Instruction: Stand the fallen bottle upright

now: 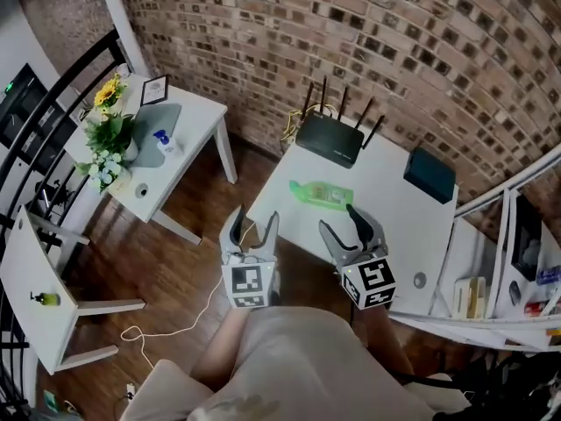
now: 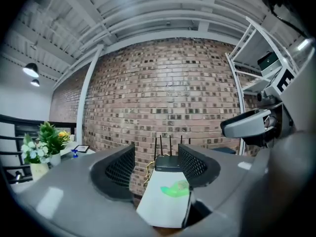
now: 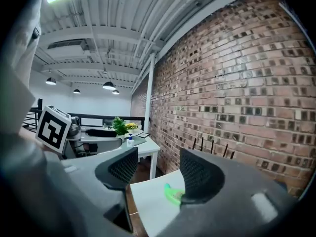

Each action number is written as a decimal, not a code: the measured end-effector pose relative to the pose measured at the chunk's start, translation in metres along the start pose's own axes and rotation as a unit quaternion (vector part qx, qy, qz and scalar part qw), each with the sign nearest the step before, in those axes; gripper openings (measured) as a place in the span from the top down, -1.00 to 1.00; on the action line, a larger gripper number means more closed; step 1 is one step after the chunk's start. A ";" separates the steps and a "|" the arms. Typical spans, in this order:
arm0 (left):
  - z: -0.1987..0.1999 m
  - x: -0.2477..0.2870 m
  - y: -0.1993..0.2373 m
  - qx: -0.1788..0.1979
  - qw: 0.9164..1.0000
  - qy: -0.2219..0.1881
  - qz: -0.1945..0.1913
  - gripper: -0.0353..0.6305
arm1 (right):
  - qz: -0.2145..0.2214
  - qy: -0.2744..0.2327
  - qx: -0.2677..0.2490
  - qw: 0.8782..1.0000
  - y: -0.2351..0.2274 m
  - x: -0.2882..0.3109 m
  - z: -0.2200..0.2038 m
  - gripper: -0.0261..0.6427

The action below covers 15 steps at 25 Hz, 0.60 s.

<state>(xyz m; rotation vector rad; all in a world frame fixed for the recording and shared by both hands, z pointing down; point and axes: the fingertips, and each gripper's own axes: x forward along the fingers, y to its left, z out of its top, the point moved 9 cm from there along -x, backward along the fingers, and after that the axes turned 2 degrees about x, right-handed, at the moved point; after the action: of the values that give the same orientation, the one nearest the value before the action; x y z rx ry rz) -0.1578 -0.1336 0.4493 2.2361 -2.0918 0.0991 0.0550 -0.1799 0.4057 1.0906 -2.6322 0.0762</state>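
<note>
Green bottle [image 1: 321, 195] is what you are after, and it lies on its side on the white table [image 1: 386, 226], about midway between the near edge and the black router [image 1: 329, 139] that stands against the brick wall. Your left gripper [image 1: 256, 217] and right gripper [image 1: 342, 222] hover side by side at the near edge, well short of the bottle. Both have their jaws apart with nothing between them. The bottle looks light and round, so a pad that touches only one side would probably roll it toward the router's antennas or off the table's left edge. Closing on it off-centre could make it squirt out of the pads. The grippers are close together, so reaching with both at once risks knocking one against the other. Letting go while it is tilted would likely tip it over again.
</note>
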 end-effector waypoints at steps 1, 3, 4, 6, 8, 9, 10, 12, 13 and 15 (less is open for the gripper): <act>0.002 0.014 0.008 0.003 1.000 -0.002 -0.002 0.03 | 0.000 0.003 0.000 1.000 -0.006 0.016 0.005 0.16; 0.003 0.037 0.020 0.012 1.000 -0.004 -0.015 0.06 | 0.006 0.015 0.000 1.000 -0.014 0.043 0.005 0.16; 0.001 0.048 0.025 0.014 1.000 -0.002 -0.023 0.07 | 0.009 0.027 -0.001 1.000 -0.018 0.056 0.002 0.16; -0.005 0.068 0.031 0.011 0.999 0.008 -0.035 0.07 | 0.015 0.062 -0.003 0.998 -0.028 0.078 -0.009 0.16; -0.012 0.084 0.033 0.010 0.999 0.020 -0.045 0.07 | 0.024 0.099 0.000 0.995 -0.040 0.099 -0.023 0.16; -0.016 0.092 0.033 0.010 0.998 0.028 -0.050 0.07 | 0.030 0.116 0.004 0.993 -0.045 0.110 -0.031 0.16; -0.023 0.100 0.033 0.008 0.998 0.037 -0.052 0.07 | 0.038 0.133 0.006 0.990 -0.050 0.122 -0.038 0.16; -0.038 0.118 0.035 0.000 0.997 0.060 -0.048 0.07 | 0.058 0.168 0.003 0.984 -0.060 0.149 -0.051 0.16; -0.045 0.126 0.035 -0.004 0.996 0.071 -0.044 0.07 | 0.071 0.186 -0.003 0.980 -0.063 0.163 -0.058 0.16; -0.059 0.141 0.034 -0.011 0.995 0.093 -0.040 0.07 | 0.098 0.223 -0.016 0.970 -0.066 0.188 -0.072 0.16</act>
<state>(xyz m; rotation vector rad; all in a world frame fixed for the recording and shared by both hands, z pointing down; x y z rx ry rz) -0.1821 -0.2694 0.5225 2.1997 -1.8978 0.2668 -0.0070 -0.3443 0.5240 0.6988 -2.3106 0.2853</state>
